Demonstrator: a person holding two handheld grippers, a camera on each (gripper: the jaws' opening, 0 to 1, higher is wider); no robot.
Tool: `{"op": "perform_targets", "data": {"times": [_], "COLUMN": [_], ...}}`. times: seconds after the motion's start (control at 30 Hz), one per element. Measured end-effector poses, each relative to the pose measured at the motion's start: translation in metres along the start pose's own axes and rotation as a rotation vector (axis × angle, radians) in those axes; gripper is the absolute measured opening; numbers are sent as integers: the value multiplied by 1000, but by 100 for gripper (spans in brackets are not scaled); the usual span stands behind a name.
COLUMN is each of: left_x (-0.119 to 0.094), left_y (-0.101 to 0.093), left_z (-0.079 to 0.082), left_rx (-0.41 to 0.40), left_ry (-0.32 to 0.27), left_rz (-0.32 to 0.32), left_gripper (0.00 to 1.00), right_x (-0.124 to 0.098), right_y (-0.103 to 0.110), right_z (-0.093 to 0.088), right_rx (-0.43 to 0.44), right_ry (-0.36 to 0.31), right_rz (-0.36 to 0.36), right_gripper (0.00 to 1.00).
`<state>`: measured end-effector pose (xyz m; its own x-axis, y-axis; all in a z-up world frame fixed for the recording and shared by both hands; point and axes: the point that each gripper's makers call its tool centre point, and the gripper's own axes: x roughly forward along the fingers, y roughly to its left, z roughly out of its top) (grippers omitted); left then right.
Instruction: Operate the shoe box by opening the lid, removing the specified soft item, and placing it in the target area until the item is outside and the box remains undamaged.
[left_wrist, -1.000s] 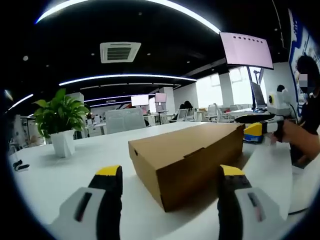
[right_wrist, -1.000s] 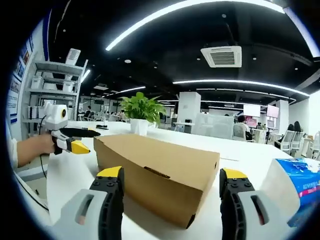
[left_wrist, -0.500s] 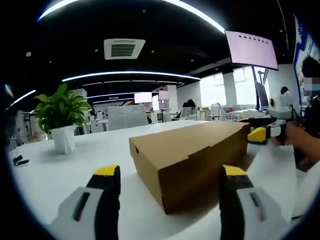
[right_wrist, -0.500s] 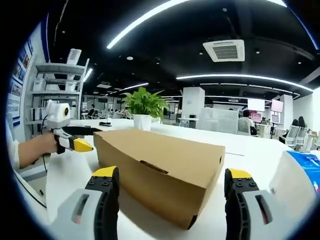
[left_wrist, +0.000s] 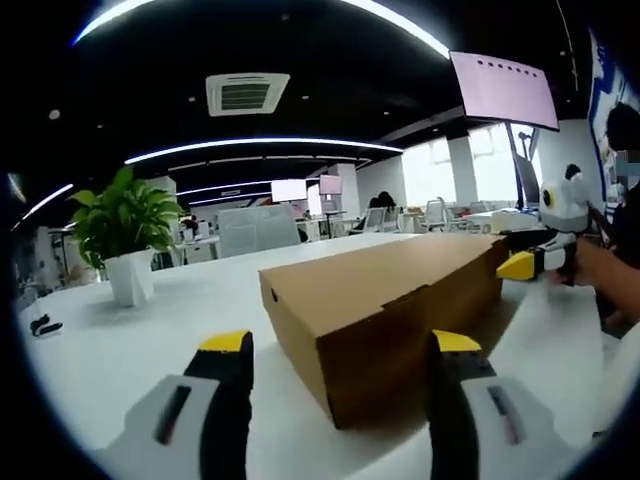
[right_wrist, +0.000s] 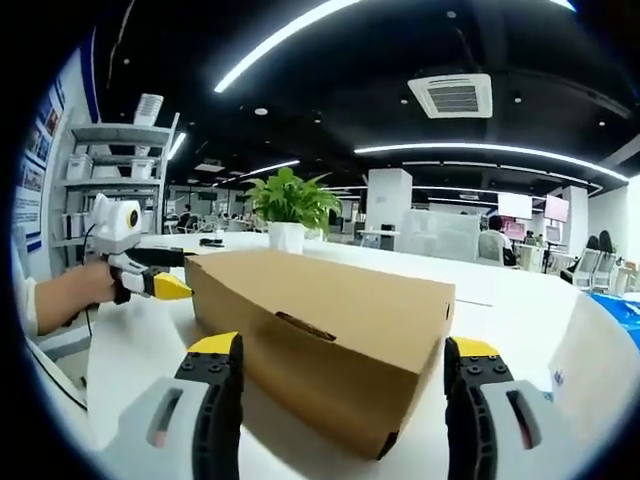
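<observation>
Hovering with jaws apart, the left hand-held gripper (left_wrist: 338, 370) and right hand-held gripper (right_wrist: 340, 370) frame the shoe box (right_wrist: 320, 325) mid-frame on the table (left_wrist: 100, 350); lid's still shut, so opening and pulling out the soft item all remain, I'd say.

A big white table (left_wrist: 130, 350) holds the things. A brown cardboard shoe box (left_wrist: 390, 310) sits flat on it with its lid shut. In the right gripper view the same box (right_wrist: 320, 335) lies in the middle of the white top (right_wrist: 520, 300). A green plant in a white pot (left_wrist: 125, 245) stands on the table, well apart from the box. A small dark thing (left_wrist: 40, 326) lies near the table's edge, too small to tell what it is.
</observation>
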<state>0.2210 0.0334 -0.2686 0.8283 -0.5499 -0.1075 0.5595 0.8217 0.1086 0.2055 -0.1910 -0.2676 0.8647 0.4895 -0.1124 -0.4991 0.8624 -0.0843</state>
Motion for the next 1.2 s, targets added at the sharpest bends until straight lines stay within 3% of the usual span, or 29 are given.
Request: {"op": "perform_targets", "data": {"times": [0.2,0.43,0.9,1.2], "left_x": [1,4,6,8], "left_y": [-2,-15,-16,-13], "left_z": [-3,-2,1,0], "left_rx": [-4,42,-8,3], "left_ry": [14,10,5,19], "left_rz": [-15,-71,-67,-40], "left_gripper": [71,55,60,56], "right_x": [1,0,1,3], "right_y": [2,0,2,1], "right_z": [0,-1,2,0], "right_rx": [-4,-31,-2,-4], "right_ry": [-4,2,-7,-25], "right_rz": [2,-16,-11,-32], "right_gripper": [84,79,81,79]}}
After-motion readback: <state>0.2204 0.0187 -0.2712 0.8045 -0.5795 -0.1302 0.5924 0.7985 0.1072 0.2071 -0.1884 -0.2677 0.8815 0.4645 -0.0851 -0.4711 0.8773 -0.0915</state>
